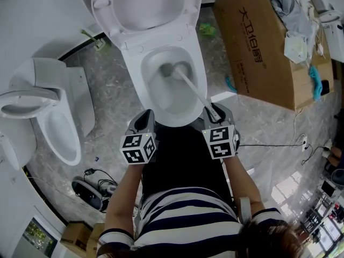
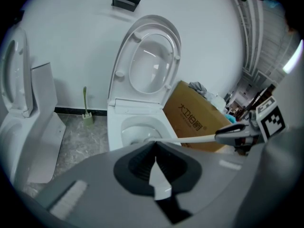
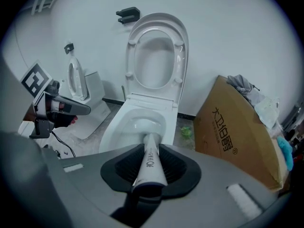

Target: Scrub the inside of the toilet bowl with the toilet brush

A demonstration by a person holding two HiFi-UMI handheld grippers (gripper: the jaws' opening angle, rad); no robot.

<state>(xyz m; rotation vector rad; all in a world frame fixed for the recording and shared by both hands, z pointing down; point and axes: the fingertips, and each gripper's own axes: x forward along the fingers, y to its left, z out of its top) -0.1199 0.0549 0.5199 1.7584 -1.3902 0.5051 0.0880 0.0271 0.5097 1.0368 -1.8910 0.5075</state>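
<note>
The white toilet bowl (image 1: 167, 85) stands in the middle of the head view with its lid (image 1: 150, 4) raised. The toilet brush (image 1: 173, 70) has its dark head down inside the bowl, and its white handle (image 1: 193, 90) slants back to my right gripper (image 1: 212, 112), which is shut on it. In the right gripper view the handle (image 3: 148, 163) runs out between the jaws into the bowl (image 3: 142, 122). My left gripper (image 1: 146, 116) hovers at the bowl's near left rim, shut with nothing in it. The left gripper view shows it (image 2: 156, 167) beside the handle (image 2: 190, 138).
A second white toilet (image 1: 54, 117) stands to the left. A large cardboard box (image 1: 263, 42) with cloths on top stands close on the right. A green brush (image 1: 97, 41) leans at the wall. A device with cables (image 1: 91, 190) lies on the marble floor at lower left.
</note>
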